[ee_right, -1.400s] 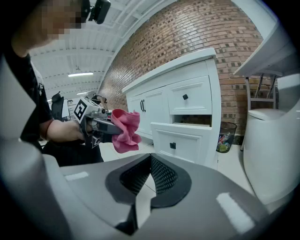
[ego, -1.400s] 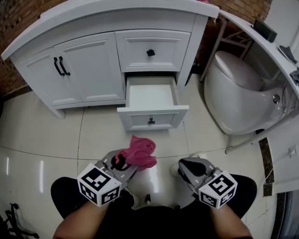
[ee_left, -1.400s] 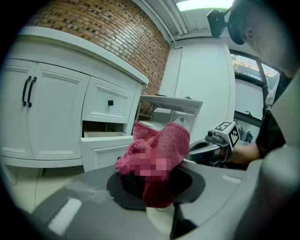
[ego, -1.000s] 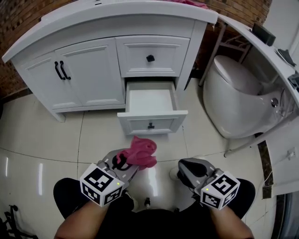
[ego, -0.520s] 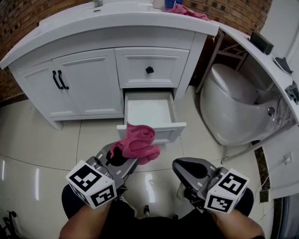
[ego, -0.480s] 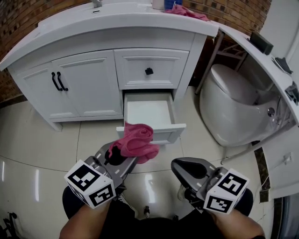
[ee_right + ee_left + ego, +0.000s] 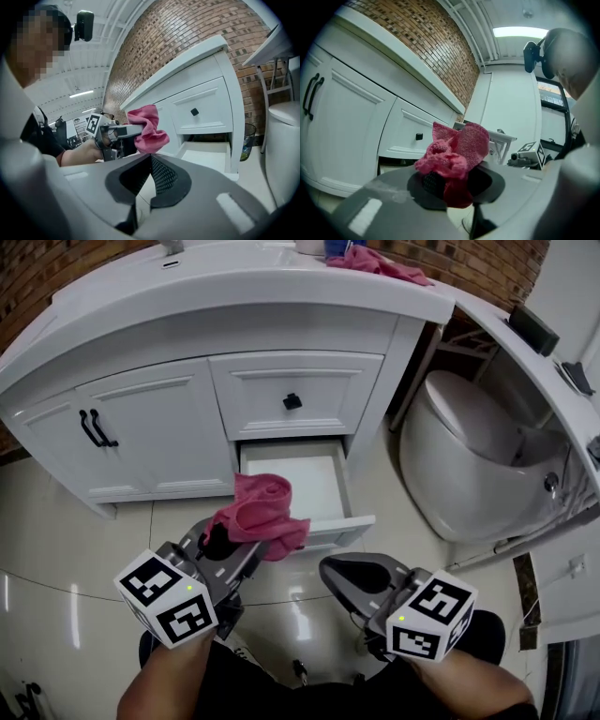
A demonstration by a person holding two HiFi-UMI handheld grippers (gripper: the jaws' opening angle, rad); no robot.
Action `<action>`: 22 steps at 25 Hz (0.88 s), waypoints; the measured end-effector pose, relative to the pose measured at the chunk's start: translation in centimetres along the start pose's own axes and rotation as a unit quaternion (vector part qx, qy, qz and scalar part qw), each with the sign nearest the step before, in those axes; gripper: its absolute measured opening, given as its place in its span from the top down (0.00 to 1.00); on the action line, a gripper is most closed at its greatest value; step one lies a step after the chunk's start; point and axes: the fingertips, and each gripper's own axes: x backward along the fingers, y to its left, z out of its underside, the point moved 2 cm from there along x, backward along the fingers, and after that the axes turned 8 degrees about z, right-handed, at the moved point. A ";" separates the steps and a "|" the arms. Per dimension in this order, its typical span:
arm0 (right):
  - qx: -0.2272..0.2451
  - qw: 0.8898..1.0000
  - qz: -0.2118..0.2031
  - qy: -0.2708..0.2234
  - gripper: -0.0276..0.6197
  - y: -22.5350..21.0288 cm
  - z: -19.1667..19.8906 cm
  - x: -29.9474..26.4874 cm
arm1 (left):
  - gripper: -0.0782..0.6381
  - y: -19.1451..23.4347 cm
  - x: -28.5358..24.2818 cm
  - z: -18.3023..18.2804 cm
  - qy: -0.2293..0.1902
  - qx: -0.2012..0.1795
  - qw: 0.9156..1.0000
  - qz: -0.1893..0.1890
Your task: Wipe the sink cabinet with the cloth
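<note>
Your left gripper (image 7: 218, 542) pinches the pink cloth (image 7: 258, 514) by a bunched fold, in the air before the open drawer (image 7: 298, 479) of the sink cabinet (image 7: 169, 423); the cloth is likely soft, light, floppy, so grip mid-wad; right gripper (image 7: 339, 575) is pressed together, empty.

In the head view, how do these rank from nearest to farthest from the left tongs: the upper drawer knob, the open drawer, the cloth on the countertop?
1. open drawer, low, just ahead.
2. upper drawer knob, above that drawer.
3. cloth on the countertop, far top right.
</note>
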 end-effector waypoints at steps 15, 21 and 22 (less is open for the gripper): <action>0.042 0.983 -0.137 0.116 0.95 -3.1 0.0 -9.2 | 0.76 11.2 -9.7 2.6 0.231 -0.132 0.962 -0.065; 0.039 0.968 -0.189 0.160 0.95 -2.0 3.5 -9.7 | 0.76 14.2 -15.1 7.0 0.367 -0.173 0.914 0.002; 0.045 0.965 -0.198 0.168 0.95 -1.7 4.0 -9.7 | 0.76 14.8 -15.8 7.9 0.385 -0.175 0.906 0.007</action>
